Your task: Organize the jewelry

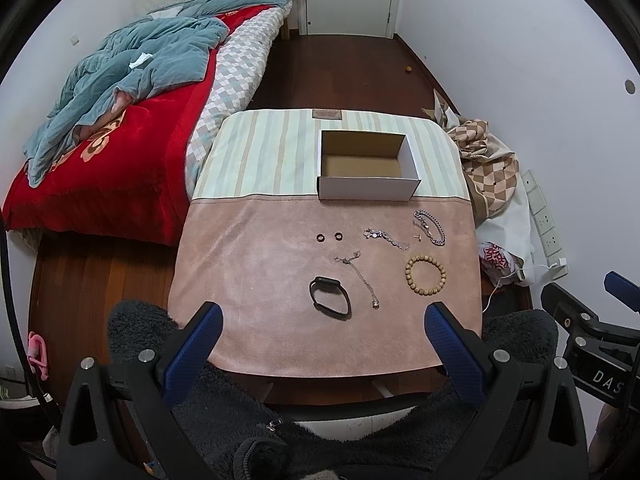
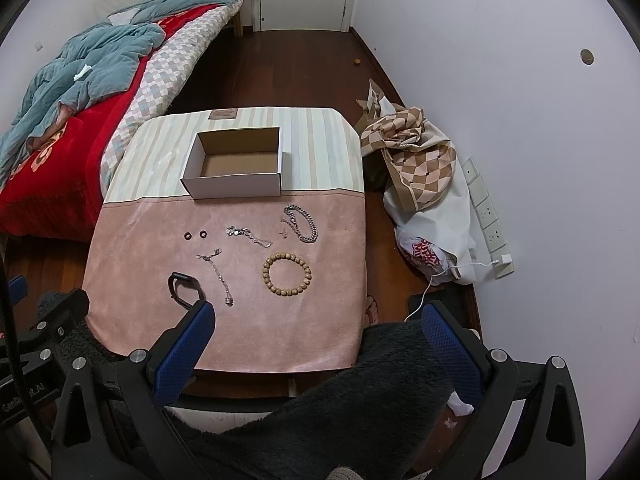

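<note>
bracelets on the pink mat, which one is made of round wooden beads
The wooden bead bracelet, a tan closed ring lying flat near the mat's right side. The silver chain bracelet behind it is metal links; the black band is a smooth strap.

In the right wrist view, the right gripper's blue finger (image 2: 188,344) is covering the near end of the black band (image 2: 182,288). The small gold item (image 1: 418,237) beside the silver chain bracelet (image 1: 431,227) is reading too small to identify. The box's (image 1: 366,189) near wall is hiding part of its floor. The frame edge is cutting off the bed (image 1: 100,184) and the wall sockets (image 2: 486,216).
</note>
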`<act>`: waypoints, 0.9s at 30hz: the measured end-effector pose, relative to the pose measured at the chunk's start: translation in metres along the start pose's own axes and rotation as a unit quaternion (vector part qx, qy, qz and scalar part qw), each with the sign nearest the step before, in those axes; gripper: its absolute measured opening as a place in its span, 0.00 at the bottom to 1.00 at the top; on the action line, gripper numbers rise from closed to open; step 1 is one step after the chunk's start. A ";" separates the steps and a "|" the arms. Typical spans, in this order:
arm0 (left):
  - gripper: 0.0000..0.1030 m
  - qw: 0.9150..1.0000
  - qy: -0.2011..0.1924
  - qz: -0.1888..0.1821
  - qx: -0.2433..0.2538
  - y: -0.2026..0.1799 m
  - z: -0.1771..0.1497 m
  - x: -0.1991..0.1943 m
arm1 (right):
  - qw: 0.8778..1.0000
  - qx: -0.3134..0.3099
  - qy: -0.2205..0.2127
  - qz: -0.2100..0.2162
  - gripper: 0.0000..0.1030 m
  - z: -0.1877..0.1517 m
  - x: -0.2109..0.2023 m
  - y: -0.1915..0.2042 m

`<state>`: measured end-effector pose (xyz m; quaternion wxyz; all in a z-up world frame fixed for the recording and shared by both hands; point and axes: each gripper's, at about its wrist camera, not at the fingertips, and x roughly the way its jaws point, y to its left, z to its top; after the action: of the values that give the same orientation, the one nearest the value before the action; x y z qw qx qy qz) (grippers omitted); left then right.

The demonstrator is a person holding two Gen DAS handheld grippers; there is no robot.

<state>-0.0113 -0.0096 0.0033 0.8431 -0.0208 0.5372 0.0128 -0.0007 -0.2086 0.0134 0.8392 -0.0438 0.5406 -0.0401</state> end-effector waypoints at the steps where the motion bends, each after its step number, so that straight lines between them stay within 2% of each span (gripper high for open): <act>1: 1.00 1.000 0.000 0.000 0.000 0.000 0.000 0.000 | 1.000 0.000 0.000 0.000 1.00 0.000 0.000 0.000; 27: 1.00 1.000 -0.002 -0.007 0.000 -0.001 0.001 -0.003 | 1.000 0.001 -0.011 0.003 1.00 0.000 -0.010 -0.003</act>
<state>-0.0118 -0.0109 0.0066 0.8443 -0.0247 0.5352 0.0069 -0.0052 -0.2101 0.0227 0.8450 -0.0417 0.5319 -0.0371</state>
